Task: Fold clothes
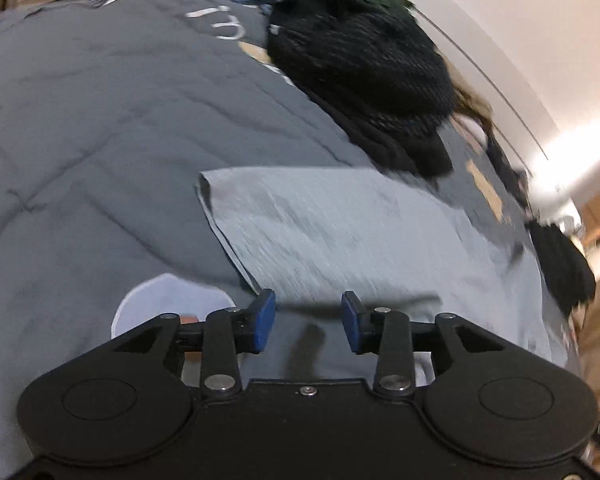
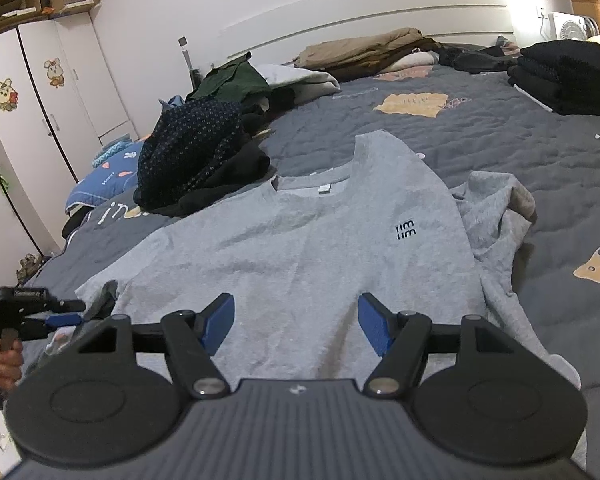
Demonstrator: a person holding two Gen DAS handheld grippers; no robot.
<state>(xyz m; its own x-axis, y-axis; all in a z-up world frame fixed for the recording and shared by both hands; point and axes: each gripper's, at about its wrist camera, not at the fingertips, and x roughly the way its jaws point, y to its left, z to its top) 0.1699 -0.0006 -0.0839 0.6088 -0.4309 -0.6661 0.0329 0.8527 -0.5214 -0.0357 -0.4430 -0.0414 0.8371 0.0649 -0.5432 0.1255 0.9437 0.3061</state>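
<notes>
T-shirt (image 2: 300, 240) lies flat, front up, on bed quilt (image 2: 500, 132), body unfolded. My left gripper (image 1: 308, 326) and right gripper (image 2: 296, 326) both parted, empty. Black folded stack (image 2: 568, 76) done; folding barely begun, I judge.

The T-shirt (image 2: 300, 240) is soft, matt grey knit cloth. The quilt (image 2: 520, 148) beneath is stitched, puckered dark grey fabric. Both tongs, left (image 1: 308, 322) and right (image 2: 296, 326), are matt black plastic with dull metal pivots and blue ribbed pads (image 2: 374, 328). The wardrobe (image 2: 60, 92) looks smooth and white.
</notes>
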